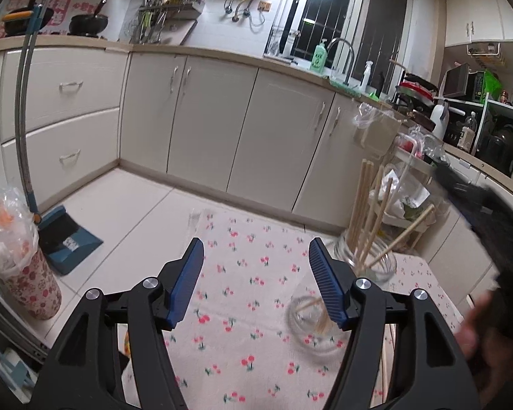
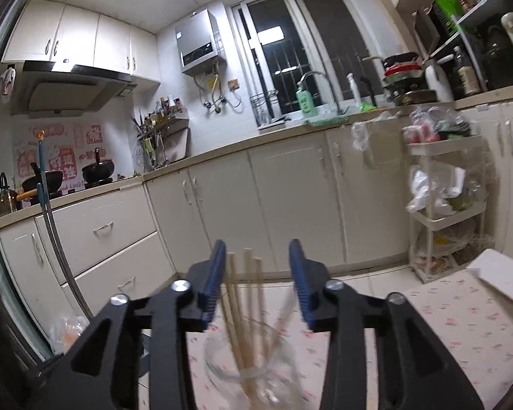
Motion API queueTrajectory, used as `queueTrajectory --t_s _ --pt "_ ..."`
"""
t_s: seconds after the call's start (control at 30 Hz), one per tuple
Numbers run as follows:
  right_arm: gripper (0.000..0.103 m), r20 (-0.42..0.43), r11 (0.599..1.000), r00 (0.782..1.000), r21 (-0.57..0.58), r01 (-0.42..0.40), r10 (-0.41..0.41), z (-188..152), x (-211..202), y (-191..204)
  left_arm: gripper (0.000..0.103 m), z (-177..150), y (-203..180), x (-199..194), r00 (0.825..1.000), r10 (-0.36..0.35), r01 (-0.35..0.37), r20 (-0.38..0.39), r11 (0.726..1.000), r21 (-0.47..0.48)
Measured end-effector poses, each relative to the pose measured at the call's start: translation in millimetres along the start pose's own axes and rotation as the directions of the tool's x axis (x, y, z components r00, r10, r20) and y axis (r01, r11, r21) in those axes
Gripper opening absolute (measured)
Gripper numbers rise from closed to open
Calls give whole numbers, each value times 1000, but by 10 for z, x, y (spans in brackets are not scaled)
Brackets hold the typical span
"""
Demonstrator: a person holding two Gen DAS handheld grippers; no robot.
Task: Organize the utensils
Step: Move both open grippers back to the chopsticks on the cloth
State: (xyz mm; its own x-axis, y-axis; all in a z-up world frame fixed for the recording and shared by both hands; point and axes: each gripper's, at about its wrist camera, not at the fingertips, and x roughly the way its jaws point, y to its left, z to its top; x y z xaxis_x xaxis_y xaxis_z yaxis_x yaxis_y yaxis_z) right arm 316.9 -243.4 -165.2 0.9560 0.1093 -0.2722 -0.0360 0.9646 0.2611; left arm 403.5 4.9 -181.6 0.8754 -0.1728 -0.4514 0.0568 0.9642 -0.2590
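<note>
Now my right gripper point(image 2: 256, 280) has its fingers partly apart, with nothing squeezed; the chopsticks point(image 2: 246, 311) stand loose between them in the glass jar point(image 2: 256, 376). I would lift straight up so I don't bump the sticks. My left gripper point(image 1: 253, 280) is wide and holds nothing. It hangs over the cherry cloth point(image 1: 242, 307) on the worktop, beside a second jar point(image 1: 311, 324) lying close by its right finger.

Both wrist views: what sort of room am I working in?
A home kitchen, most likely: a sink tap under the window, a range hood over black pots on the hob, and cream base cabinets.
</note>
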Motion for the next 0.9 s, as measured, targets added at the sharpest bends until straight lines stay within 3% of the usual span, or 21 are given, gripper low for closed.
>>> queueTrajectory --t_s 0.07,0.13,0.23,0.4,0.57,0.7,0.77,0.9 --pt "43 -62 999 997 0 40 -40 -78 -171 -193 62 -72 -26 -54 1000 -6 6 -25 1000 6" --pt "43 -178 997 981 8 75 -72 -248 -271 -406 64 -140 -63 -98 999 -21 22 -48 1000 17" --pt "37 -388 992 916 31 122 -100 -626 -281 -705 65 -302 -200 -143 992 -58 66 -111 996 65" --pt "31 -541 993 836 18 120 -91 -929 -132 -824 66 -583 -530 -86 966 -94 131 -243 982 140" --pt "30 -595 996 799 -35 88 -92 -1021 26 -709 66 -770 -755 39 944 -95 156 -317 973 171" --pt "28 -663 984 732 -168 59 -158 -1132 178 -621 66 -846 -856 204 926 -81 159 -368 969 188" --pt "17 -658 972 729 -233 40 -188 -1144 161 -609 66 -860 -893 283 918 -77 164 -389 967 196" --pt "8 -672 960 714 -280 1 -197 -1138 53 -730 66 -891 -977 420 902 -62 178 -427 955 239"
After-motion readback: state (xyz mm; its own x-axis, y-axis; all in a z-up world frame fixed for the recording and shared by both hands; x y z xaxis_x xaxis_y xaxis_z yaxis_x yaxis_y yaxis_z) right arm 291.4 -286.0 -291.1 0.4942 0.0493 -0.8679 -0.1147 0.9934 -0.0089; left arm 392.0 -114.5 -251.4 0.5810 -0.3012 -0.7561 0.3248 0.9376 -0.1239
